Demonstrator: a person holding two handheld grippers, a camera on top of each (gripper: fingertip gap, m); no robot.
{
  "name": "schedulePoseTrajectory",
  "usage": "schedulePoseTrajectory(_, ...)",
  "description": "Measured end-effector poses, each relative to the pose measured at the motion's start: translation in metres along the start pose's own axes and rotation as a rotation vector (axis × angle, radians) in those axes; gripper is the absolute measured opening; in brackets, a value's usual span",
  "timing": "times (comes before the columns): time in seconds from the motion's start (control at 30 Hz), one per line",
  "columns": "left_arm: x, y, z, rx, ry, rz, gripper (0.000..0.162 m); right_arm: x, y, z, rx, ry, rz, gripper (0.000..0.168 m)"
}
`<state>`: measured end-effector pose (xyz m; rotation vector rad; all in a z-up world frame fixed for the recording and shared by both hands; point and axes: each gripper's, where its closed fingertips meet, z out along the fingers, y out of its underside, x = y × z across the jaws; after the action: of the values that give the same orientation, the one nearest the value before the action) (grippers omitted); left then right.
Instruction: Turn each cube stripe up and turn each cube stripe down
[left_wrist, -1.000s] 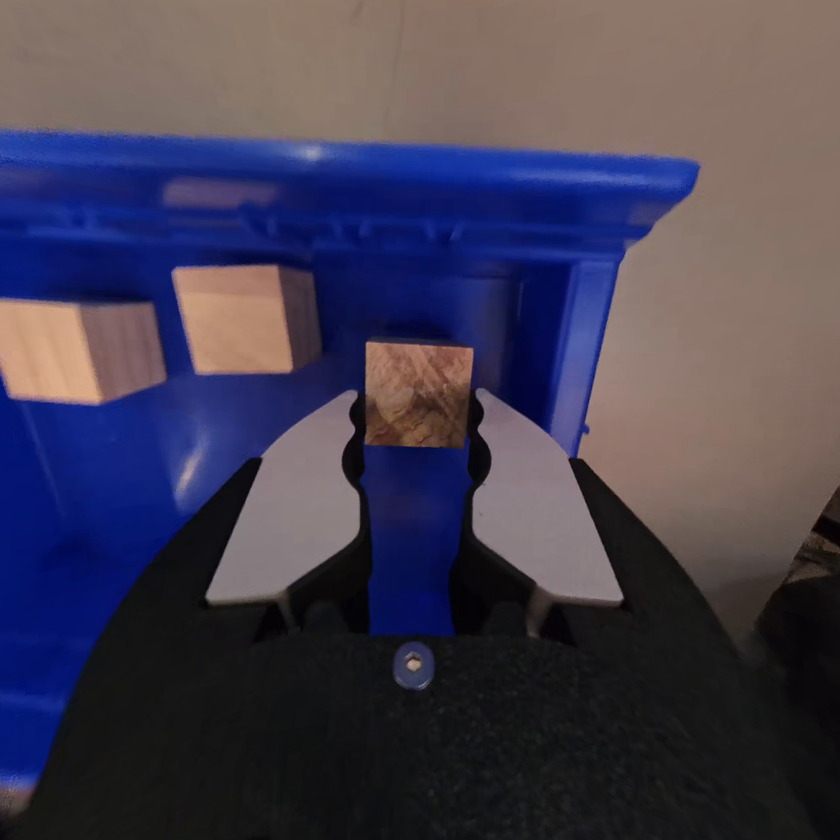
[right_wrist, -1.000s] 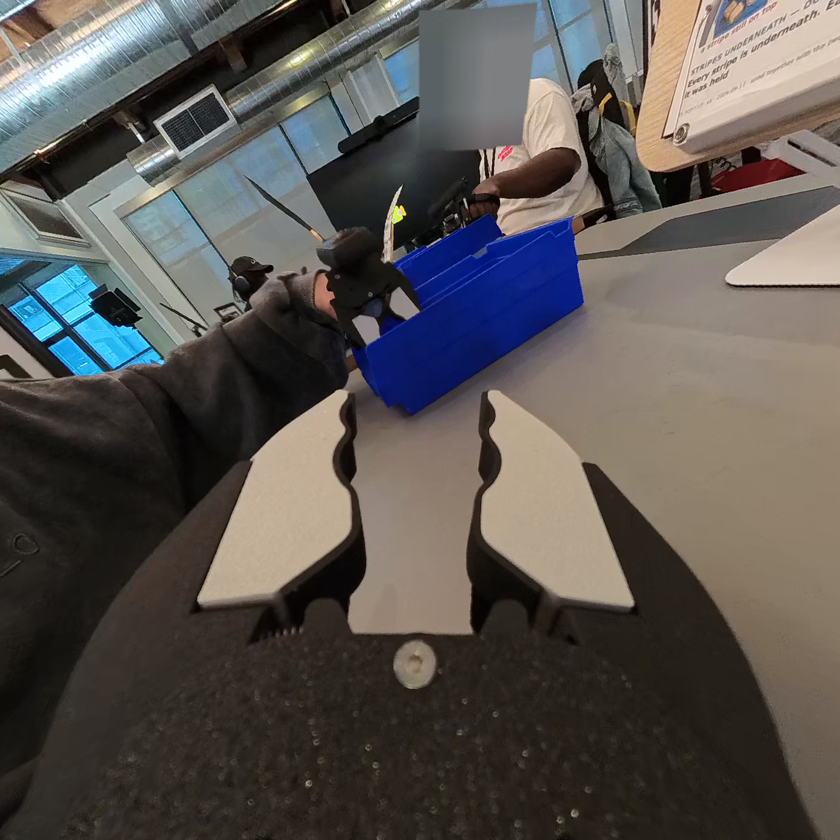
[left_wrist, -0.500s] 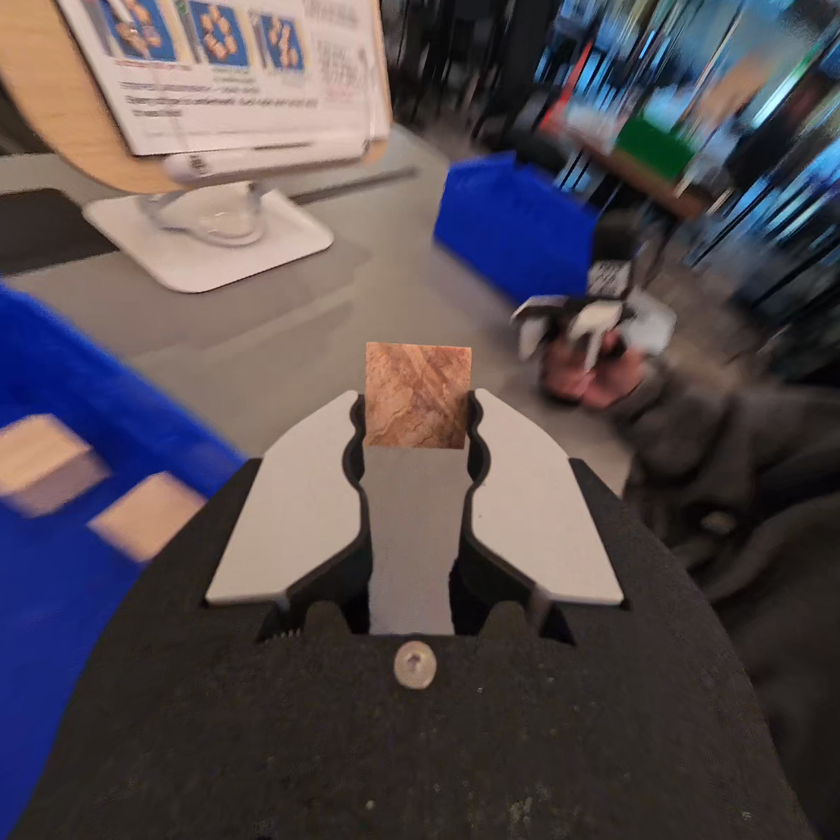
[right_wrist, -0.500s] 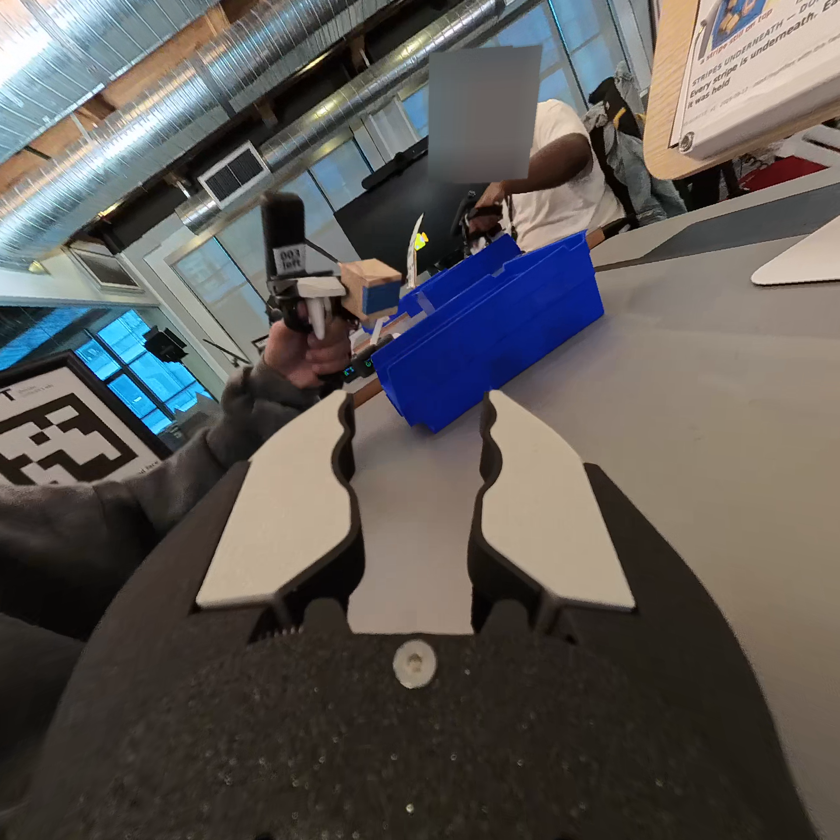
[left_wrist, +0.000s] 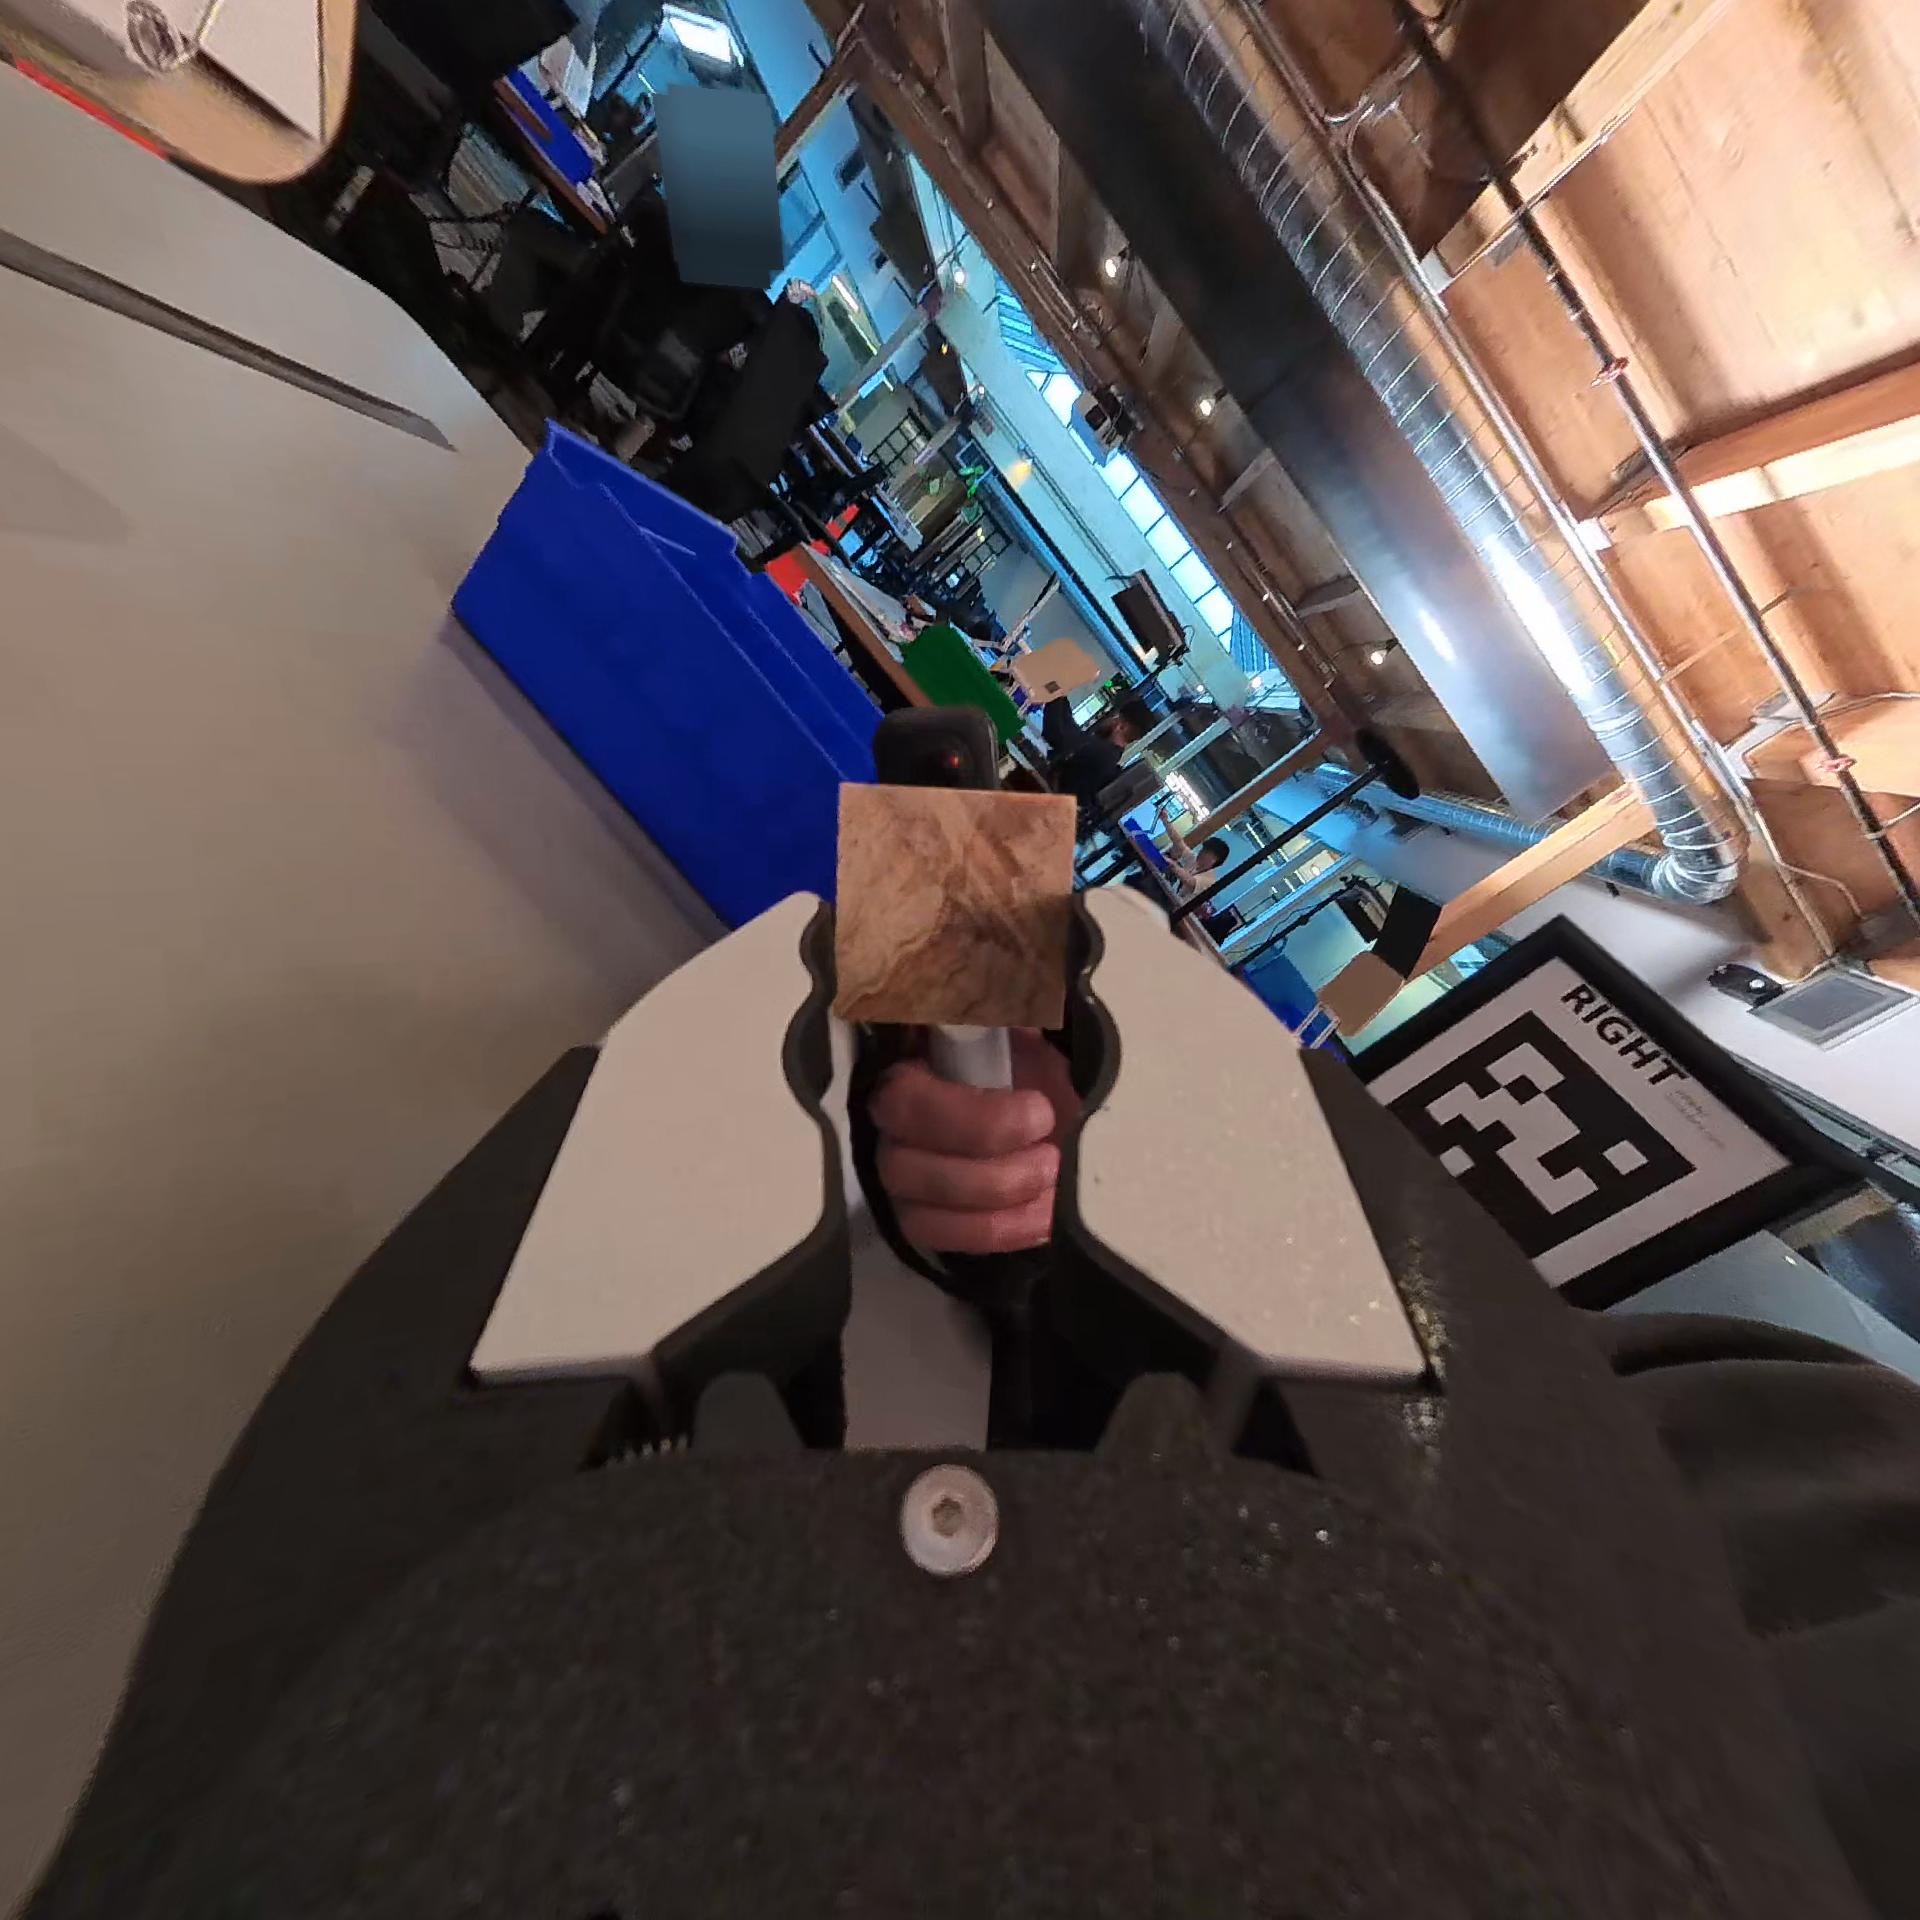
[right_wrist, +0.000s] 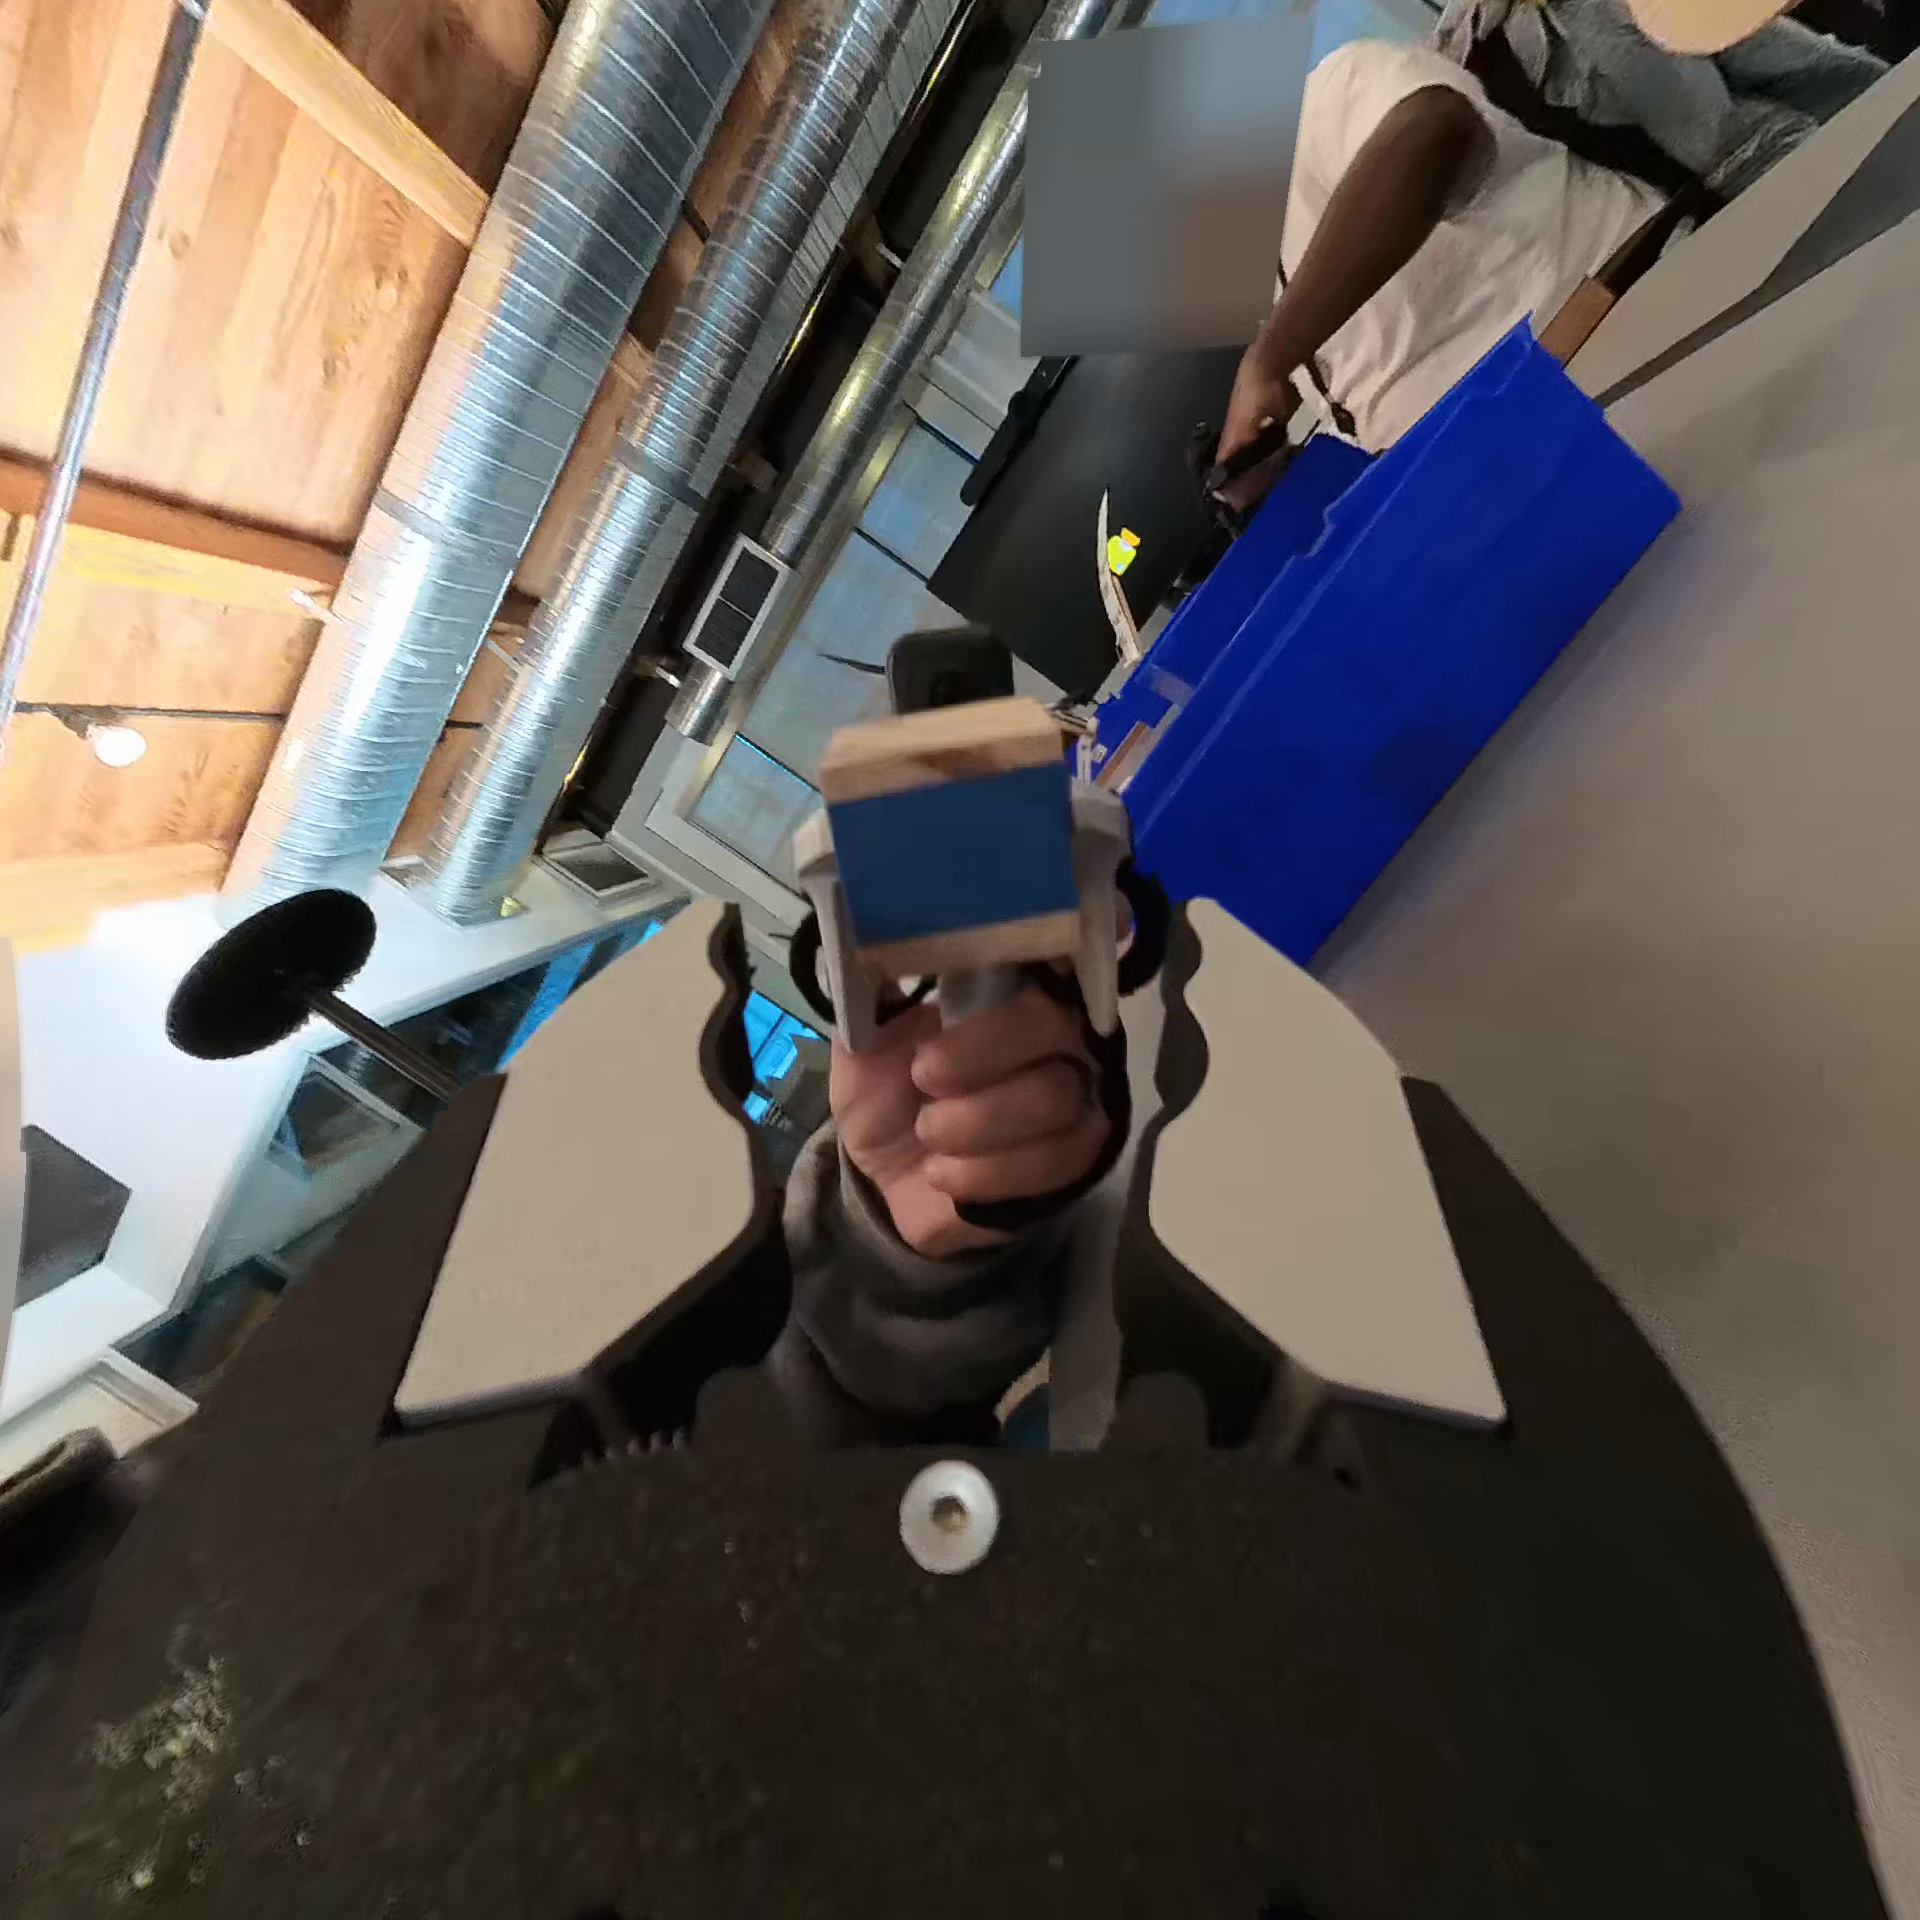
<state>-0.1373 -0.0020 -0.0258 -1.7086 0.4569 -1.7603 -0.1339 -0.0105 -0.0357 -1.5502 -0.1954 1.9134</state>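
- Lifted out of the blue bin a second ago, the wooden cube (left_wrist: 954, 920) is now held in the air, facing the right gripper (right_wrist: 956, 966) head-on, and both wrist views have rolled sideways
- Left gripper (left_wrist: 954, 966) pinches the cube by two opposite sides near its fingertips; the face toward its own camera is bare, swirled wood grain
- Seen from the right wrist view, the cube's far face carries a broad blue stripe (right_wrist: 951, 868) with pale wood showing above and below it
- Right gripper's jaws are spread wide and empty, and the cube sits beyond their tips, apart from them rather than between them
- Hand (right_wrist: 977, 1132) in a grey sleeve grips the left tool's handle just below the cube
- Blue bin (right_wrist: 1382, 686) rests on the grey tabletop (right_wrist: 1714, 831), close to the far edge where a person in a white shirt (right_wrist: 1455, 239) stands; more blue bins sit behind it
- Another blue bin (left_wrist: 644, 665) shows in the left wrist view on the pale tabletop, beyond the cube
- Black-and-white marker board (left_wrist: 1538, 1132) stands to the right in that view
- Judged from this, the cube seems to be offered for a handover or re-grip, so it can be turned and set down with the stripe facing as required
- Risk, as a judgement: the grip sits near the fingertips, so a nudge from the other tool could twist the cube
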Motion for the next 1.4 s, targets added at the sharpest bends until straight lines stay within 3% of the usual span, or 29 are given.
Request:
schedulePoseTrajectory(0.23, -0.006, 0.01, 0.0, -0.03, -0.01, -0.012, 0.041, 0.019, -0.002, 0.0, 0.033, 0.025, 0.037, 0.073)
schedulePoseTrajectory(0.27, -0.007, 0.012, 0.001, -0.042, -0.011, -0.011, 0.041, 0.017, -0.002, 0.001, 0.032, 0.01, 0.016, 0.064)
schedulePoseTrajectory(0.3, -0.01, 0.014, 0.001, -0.047, -0.019, -0.019, 0.041, 0.011, -0.001, 0.0, 0.026, -0.025, -0.004, 0.044)
schedulePoseTrajectory(0.53, -0.01, 0.019, 0.005, -0.073, 0.006, -0.069, 0.042, 0.012, 0.003, -0.006, -0.018, 0.021, -0.041, 0.043)
schedulePoseTrajectory(0.6, -0.005, 0.017, 0.0, -0.084, 0.004, -0.063, 0.052, 0.011, 0.003, -0.007, -0.039, 0.024, -0.038, 0.043)
schedulePoseTrajectory(0.67, -0.001, 0.018, -0.011, -0.094, -0.046, -0.003, 0.077, 0.008, -0.001, -0.01, -0.026, 0.024, -0.052, 0.043)
schedulePoseTrajectory(0.77, -0.017, 0.039, -0.037, -0.18, -0.279, 0.221, 0.09, 0.0, -0.007, -0.014, -0.018, 0.012, -0.064, 0.043)
schedulePoseTrajectory(0.9, -0.037, 0.069, -0.079, -0.174, -0.544, 0.504, 0.086, -0.006, -0.017, -0.021, -0.014, 0.052, -0.14, 0.043)
schedulePoseTrajectory(1.03, -0.018, 0.063, -0.078, -0.134, -0.486, 0.505, 0.081, -0.017, -0.027, -0.026, -0.014, 0.108, -0.221, 0.043)
schedulePoseTrajectory(1.23, -0.026, 0.075, -0.077, -0.209, -0.513, 0.572, 0.074, -0.066, -0.083, -0.072, 0.022, 0.331, -0.451, 0.043)
schedulePoseTrajectory(1.3, -0.025, 0.079, -0.073, -0.231, -0.495, 0.557, 0.074, -0.076, -0.114, -0.114, 0.074, 0.498, -0.502, 0.043)
schedulePoseTrajectory(1.4, -0.027, 0.083, -0.072, -0.259, -0.493, 0.563, 0.074, -0.069, -0.146, -0.203, 0.076, 0.921, -0.553, 0.043)
